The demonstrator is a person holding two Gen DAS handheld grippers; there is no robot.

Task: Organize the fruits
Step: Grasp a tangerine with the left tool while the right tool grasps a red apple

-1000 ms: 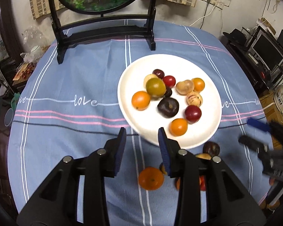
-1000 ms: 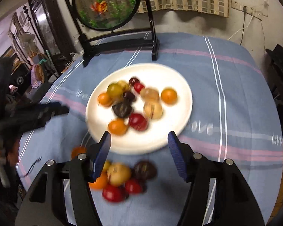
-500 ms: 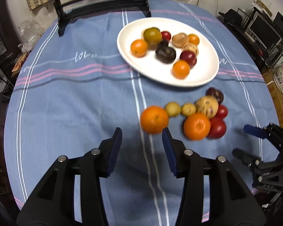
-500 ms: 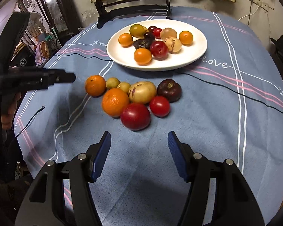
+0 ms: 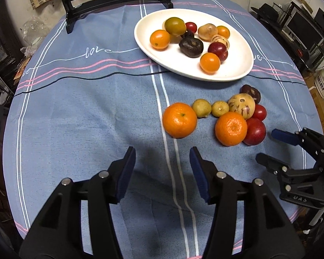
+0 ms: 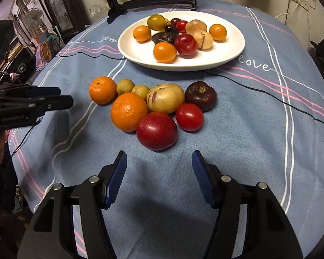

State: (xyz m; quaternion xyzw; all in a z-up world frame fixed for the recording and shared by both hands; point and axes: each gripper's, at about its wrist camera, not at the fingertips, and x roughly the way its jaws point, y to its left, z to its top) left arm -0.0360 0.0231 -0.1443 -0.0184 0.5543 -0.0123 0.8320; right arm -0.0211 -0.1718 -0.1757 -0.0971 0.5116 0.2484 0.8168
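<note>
Left wrist view: we are holding the left gripper point(image 5: 162, 161) over the blue cloth point(image 5: 86, 118), its jaws opening with nothing between them, and an orange point(image 5: 179, 119) is lying just ahead of it. Beside that orange we are seeing loose fruit bunched together: two small green ones, a second orange point(image 5: 231, 128), a speckled melon point(image 5: 241, 105), red fruit and a dark one. Beyond them the white plate point(image 5: 244, 49) is carrying more fruit. In the right wrist view we are keeping the right gripper point(image 6: 159, 161) released and empty, with a big red fruit point(image 6: 156, 130) sitting just in front of it.
</note>
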